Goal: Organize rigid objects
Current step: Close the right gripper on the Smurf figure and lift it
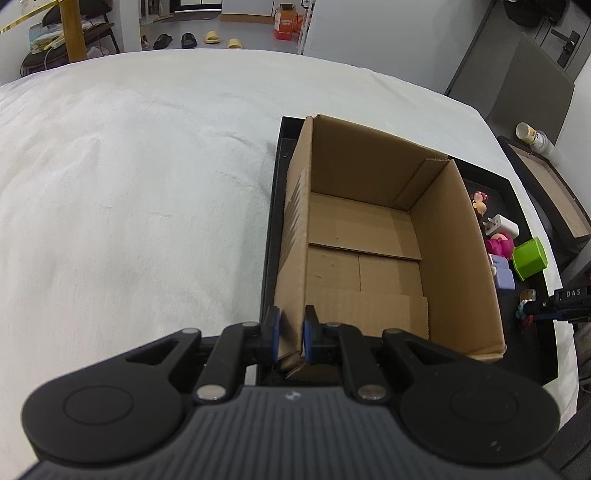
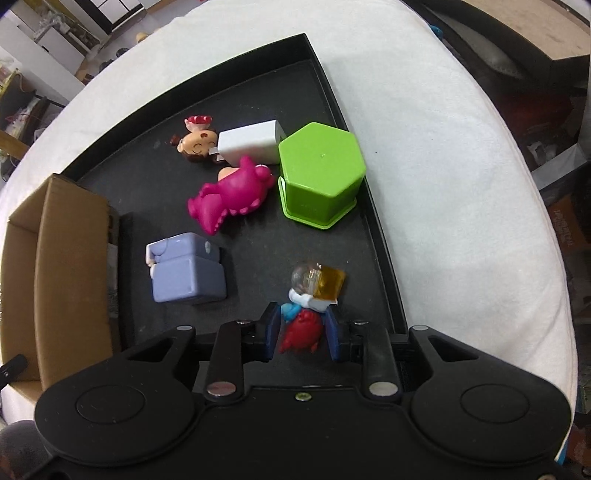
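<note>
White cloth-covered surface [image 1: 129,184] under a black tray [image 2: 321,74].

The brown corrugated cardboard box [image 1: 369,236] looks matt and papery. The green hexagonal plastic container [image 2: 320,171] and magenta plastic dinosaur [image 2: 229,194] shine glossy; the white cloth [image 1: 129,184] looks soft and napped.

left gripper [image 1: 291,332]: clamped, angled down | right gripper [image 2: 301,332]: clamped, angled down

I read this as a lived-in home; slippers [image 1: 199,40] line the grey floor at the frame's top, a wooden chair [image 1: 70,33] stands upper left; white cloth [image 1: 129,184] covers my worktop.
</note>
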A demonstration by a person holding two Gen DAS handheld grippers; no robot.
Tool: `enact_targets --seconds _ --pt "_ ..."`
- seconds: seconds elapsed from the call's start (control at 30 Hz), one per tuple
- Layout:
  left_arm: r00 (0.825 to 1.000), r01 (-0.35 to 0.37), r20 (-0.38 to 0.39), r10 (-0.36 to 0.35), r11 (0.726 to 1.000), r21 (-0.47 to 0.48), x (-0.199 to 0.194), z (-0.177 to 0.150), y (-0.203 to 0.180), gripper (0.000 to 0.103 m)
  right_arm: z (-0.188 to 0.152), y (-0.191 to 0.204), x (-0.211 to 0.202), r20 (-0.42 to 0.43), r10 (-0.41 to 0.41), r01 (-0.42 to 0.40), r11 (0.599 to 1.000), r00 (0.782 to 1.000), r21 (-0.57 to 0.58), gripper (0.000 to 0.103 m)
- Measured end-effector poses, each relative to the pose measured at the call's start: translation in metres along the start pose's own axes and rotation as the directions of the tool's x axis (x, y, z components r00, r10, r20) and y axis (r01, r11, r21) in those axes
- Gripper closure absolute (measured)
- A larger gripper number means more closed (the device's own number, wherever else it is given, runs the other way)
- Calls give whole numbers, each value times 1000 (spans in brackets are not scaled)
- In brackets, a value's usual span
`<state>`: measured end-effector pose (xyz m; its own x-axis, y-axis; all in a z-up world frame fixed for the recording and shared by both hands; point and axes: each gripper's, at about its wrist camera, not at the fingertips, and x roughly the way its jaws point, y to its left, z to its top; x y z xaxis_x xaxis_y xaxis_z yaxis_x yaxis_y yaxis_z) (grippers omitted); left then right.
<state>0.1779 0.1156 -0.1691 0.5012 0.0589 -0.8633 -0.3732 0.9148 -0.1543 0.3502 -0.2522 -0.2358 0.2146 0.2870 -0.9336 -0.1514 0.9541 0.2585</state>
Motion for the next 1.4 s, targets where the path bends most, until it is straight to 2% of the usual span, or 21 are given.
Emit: enact_targets --seconds 0.1,0.23,0.4,0.6,0.83,1.27,1.4 --pt "1000 4 9 -4 1000 -5 2 -1 2 92 1 2 3 5 -20 20 1000 1000 -15 73" --pt "1000 -11 27 11 1000 12 3 -4 -1 92 2 4 7 7 -35 35 999 999 -26 65" --pt "999 -25 49 24 1000 19 5 -7 -3 92 3 6 17 -15 -98 98 994 995 -43 65" --pt "998 -26 60 25 1000 17 6 -6 -1 92 -1 11 16 -8 -105 104 993 994 -55 72" --pt "998 -25 64 23 999 28 4 -8 -2 92 -10 31 -10 41 -97 102 987 994 -121 73" --pt "998 3 55 -3 1000 -3 3 -6 5 92 -10 73 -54 98 -58 76 979 993 -189 73" --pt "999 17 52 -15 999 -30 3 -6 9 92 -12 85 -63 119 -66 91 973 991 -213 73"
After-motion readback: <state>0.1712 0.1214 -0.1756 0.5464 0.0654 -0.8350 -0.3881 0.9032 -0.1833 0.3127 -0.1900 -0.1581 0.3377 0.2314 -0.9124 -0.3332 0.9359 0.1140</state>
